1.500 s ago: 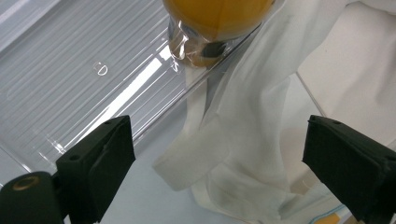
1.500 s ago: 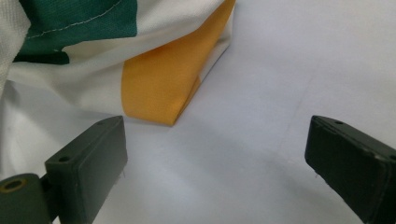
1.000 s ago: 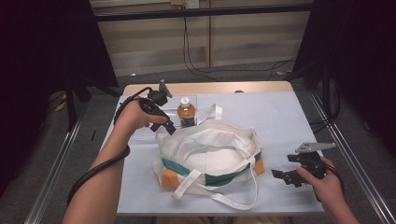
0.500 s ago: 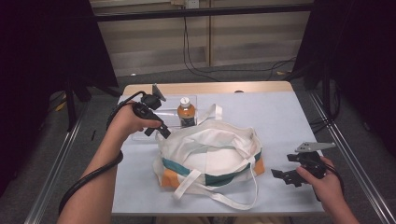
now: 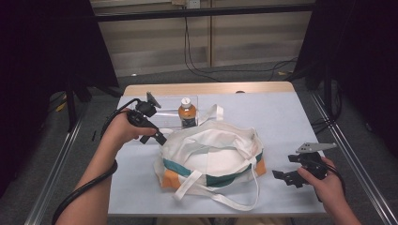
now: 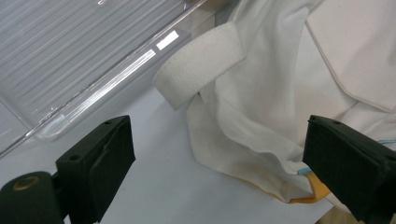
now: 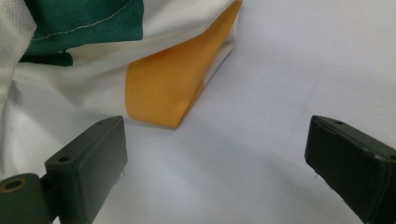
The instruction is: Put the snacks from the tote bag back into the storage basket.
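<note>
1. The white canvas tote bag with green and orange bands (image 5: 211,157) lies slumped open at the middle of the pale blue table (image 5: 291,117); its long straps trail toward the near edge
2. The left gripper (image 5: 158,137) hangs at the bag's left rim, jaws apart and empty, with the cloth edge and a folded white strap (image 6: 198,70) lying between them but not touched
3. The right gripper (image 5: 281,176) rests near the bag's orange corner (image 7: 163,93), jaws spread wide with nothing in them
4. Risk: closing on a single thin layer would likely let the limp cloth slip, or drag the whole bag sideways
5. Risk: the brown drink bottle with a white cap (image 5: 187,112) stands just behind the bag beside a clear plastic tray (image 6: 70,60); a tug on the rim could topple it
</note>
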`<state>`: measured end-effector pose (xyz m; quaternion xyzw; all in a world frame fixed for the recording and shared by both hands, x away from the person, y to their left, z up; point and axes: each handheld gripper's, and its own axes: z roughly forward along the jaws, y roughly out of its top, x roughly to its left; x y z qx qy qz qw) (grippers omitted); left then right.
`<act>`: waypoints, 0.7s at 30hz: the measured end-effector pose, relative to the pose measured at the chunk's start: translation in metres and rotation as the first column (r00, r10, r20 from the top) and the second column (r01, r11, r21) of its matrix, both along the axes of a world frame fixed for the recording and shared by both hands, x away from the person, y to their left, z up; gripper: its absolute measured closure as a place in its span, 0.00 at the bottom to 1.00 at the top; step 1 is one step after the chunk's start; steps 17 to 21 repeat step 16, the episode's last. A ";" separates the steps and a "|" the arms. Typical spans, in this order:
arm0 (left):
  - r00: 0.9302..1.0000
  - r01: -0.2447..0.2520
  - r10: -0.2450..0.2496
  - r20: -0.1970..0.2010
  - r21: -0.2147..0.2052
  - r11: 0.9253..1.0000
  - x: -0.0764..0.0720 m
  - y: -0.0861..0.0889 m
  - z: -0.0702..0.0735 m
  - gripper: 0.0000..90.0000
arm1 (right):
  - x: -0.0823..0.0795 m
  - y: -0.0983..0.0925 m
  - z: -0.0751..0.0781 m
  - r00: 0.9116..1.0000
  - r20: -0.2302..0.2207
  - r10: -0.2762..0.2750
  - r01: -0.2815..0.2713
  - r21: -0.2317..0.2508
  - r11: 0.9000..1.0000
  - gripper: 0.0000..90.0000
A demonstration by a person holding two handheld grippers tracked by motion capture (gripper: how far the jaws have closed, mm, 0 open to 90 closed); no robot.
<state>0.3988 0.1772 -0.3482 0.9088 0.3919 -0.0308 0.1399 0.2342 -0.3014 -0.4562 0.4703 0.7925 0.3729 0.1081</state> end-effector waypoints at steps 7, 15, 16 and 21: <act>1.000 0.002 -0.002 0.007 -0.010 1.000 -0.009 0.010 -0.008 0.10 | 0.000 0.001 -0.001 1.000 0.000 0.006 -0.006 -0.006 1.000 0.06; 0.998 0.004 0.000 0.070 -0.065 0.998 -0.027 0.022 -0.020 0.09 | 0.000 -0.001 -0.002 1.000 -0.002 0.002 -0.002 -0.007 1.000 0.06; 0.998 0.004 0.000 0.070 -0.065 0.998 -0.027 0.022 -0.020 0.09 | 0.000 -0.001 -0.002 1.000 -0.002 0.002 -0.002 -0.007 1.000 0.06; 0.998 0.004 0.000 0.070 -0.065 0.998 -0.027 0.022 -0.020 0.09 | 0.000 -0.001 -0.002 1.000 -0.002 0.002 -0.002 -0.007 1.000 0.06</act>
